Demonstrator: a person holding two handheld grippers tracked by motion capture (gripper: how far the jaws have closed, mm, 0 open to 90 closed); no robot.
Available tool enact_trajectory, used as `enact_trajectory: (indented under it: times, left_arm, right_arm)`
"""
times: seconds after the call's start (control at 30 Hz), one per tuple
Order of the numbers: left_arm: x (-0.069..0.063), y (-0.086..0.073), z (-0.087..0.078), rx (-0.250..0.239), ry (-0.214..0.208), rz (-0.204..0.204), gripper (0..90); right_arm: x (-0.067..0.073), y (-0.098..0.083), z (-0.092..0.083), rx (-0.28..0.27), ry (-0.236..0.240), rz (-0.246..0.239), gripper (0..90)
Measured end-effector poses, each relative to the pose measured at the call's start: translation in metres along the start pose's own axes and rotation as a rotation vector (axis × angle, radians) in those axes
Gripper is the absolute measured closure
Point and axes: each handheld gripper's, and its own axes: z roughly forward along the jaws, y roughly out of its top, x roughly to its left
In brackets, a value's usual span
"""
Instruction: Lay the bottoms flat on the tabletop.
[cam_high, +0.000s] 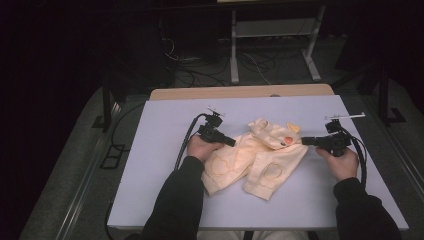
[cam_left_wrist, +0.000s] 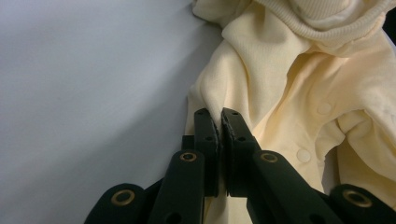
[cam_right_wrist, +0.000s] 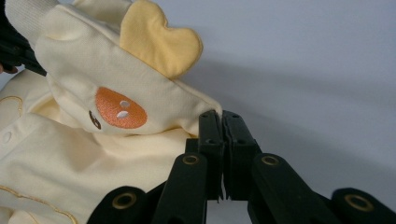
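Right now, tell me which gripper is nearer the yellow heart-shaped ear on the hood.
Right. The right gripper pinches the hood's edge just below the ear; the left gripper grips the cream baby garment's far side.

Soft cream cloth garment (cam_high: 257, 157) with ribbed trim lies on matt table (cam_high: 165, 130).

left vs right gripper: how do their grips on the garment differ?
The left gripper pinches plain cream fabric near the snaps; the right gripper pinches the edge of the hood below the yellow ear. In the high view, left sits at the garment's left edge, right at its right edge. Both have jaws closed on fabric.
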Motion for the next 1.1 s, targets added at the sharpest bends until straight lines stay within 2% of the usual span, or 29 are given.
enact_trajectory:
  times: [0.13, 0.2, 0.43, 0.47, 0.67, 0.87, 0.93, 1.03, 1.1]
  left_arm:
    - [-0.005, 0.000, -0.012, -0.017, 0.019, 0.026, 85.7]
    - [-0.009, -0.001, -0.020, -0.023, 0.035, 0.039, 85.8]
    - [-0.019, -0.010, -0.053, -0.076, 0.078, 0.067, 86.0]
    - [-0.021, -0.013, -0.059, -0.089, 0.086, 0.071, 86.0]
    - [-0.025, -0.032, -0.082, -0.124, 0.106, 0.063, 86.0]
    - [-0.034, -0.052, -0.104, -0.182, 0.131, 0.074, 86.0]
    - [-0.039, -0.061, -0.108, -0.203, 0.123, 0.077, 86.0]
    - [-0.045, -0.075, -0.101, -0.188, 0.112, 0.088, 86.0]
    - [-0.048, -0.084, -0.091, -0.171, 0.072, 0.084, 86.1]
  right_arm:
    - [0.001, 0.001, 0.000, -0.006, 0.003, 0.007, 85.9]
    - [0.002, 0.001, -0.001, -0.014, 0.019, 0.021, 85.8]
    - [0.015, 0.006, 0.001, -0.029, 0.026, -0.015, 85.8]
    - [0.022, 0.008, 0.002, -0.040, 0.035, -0.034, 85.9]
    - [0.032, 0.011, 0.008, -0.050, 0.064, -0.047, 85.8]
    - [0.046, 0.015, 0.014, -0.055, 0.066, -0.078, 85.8]
    - [0.048, 0.016, 0.015, -0.052, 0.068, -0.083, 85.8]
    - [0.047, 0.015, 0.019, -0.028, 0.041, -0.090, 85.8]
    - [0.044, 0.014, 0.022, -0.004, 0.010, -0.090, 85.8]
